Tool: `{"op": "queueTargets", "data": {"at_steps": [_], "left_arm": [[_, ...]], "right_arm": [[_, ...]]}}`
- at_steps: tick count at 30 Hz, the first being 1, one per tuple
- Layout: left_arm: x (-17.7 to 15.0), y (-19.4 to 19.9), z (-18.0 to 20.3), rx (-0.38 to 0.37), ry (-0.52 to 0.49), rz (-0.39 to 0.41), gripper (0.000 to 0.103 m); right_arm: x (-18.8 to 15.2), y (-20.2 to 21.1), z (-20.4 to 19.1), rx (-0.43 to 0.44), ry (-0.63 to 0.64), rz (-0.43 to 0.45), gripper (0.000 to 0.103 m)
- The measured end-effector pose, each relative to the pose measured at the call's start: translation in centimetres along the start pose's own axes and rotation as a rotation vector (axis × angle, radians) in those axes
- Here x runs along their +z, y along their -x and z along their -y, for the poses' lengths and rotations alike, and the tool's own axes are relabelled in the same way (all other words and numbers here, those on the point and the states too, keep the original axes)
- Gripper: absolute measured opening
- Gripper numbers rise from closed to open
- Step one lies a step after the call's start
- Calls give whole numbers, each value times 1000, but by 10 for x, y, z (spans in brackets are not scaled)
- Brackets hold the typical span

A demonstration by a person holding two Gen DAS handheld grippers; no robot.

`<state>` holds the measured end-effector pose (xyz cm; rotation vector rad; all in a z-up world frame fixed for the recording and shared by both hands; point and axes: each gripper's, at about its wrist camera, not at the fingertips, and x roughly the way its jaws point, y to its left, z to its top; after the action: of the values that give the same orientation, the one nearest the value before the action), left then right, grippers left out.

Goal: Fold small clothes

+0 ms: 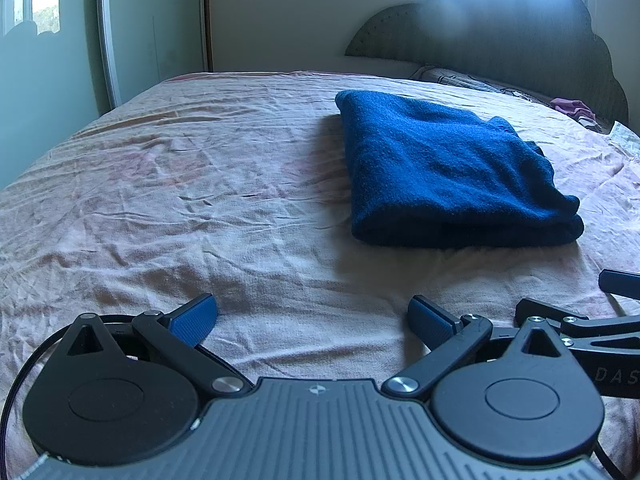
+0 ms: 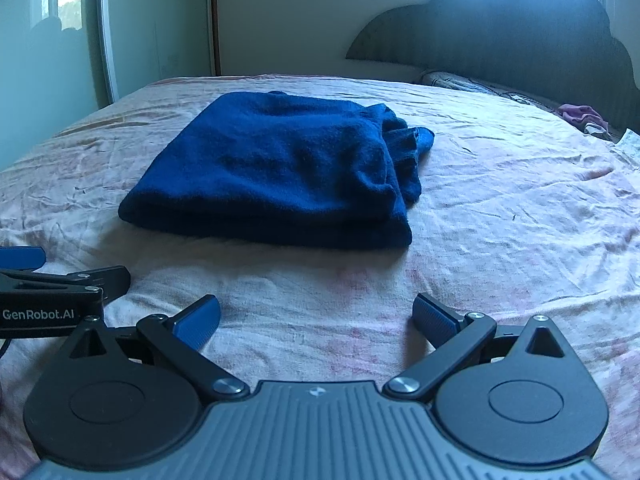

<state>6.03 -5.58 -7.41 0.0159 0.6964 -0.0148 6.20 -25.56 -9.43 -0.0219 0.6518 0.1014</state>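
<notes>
A dark blue knitted garment [image 1: 444, 168] lies folded into a thick rectangle on the pink bedsheet [image 1: 200, 200]. It also shows in the right wrist view [image 2: 276, 172], with a ribbed cuff sticking out at its far right side. My left gripper [image 1: 312, 318] is open and empty, low over the sheet, well short of the garment and to its left. My right gripper [image 2: 316, 318] is open and empty, short of the garment's near edge. Each gripper's side shows in the other's view, the right one [image 1: 580, 320] and the left one [image 2: 60, 284].
A dark scalloped headboard [image 2: 520, 32] stands at the far right with a patterned pillow [image 2: 460, 80] below it. A purple cloth [image 2: 580, 114] lies by the right edge. A mirrored wardrobe door [image 1: 48, 40] stands along the bed's left side.
</notes>
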Motion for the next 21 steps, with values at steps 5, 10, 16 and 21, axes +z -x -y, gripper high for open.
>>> {"op": "queueTargets", "data": {"at_steps": [5, 10, 16, 21], "left_arm": [[0, 0, 0, 0, 0, 0, 103], [0, 0, 0, 0, 0, -1, 103], [0, 0, 0, -1, 1, 0, 103], [0, 0, 0, -3, 2, 0, 103]], "right_arm": [[0, 0, 0, -2, 4, 0, 103], [-1, 3, -2, -8, 18, 2, 103], [-1, 4, -2, -6, 13, 3, 103], [-1, 4, -1, -4, 9, 6, 103]]}}
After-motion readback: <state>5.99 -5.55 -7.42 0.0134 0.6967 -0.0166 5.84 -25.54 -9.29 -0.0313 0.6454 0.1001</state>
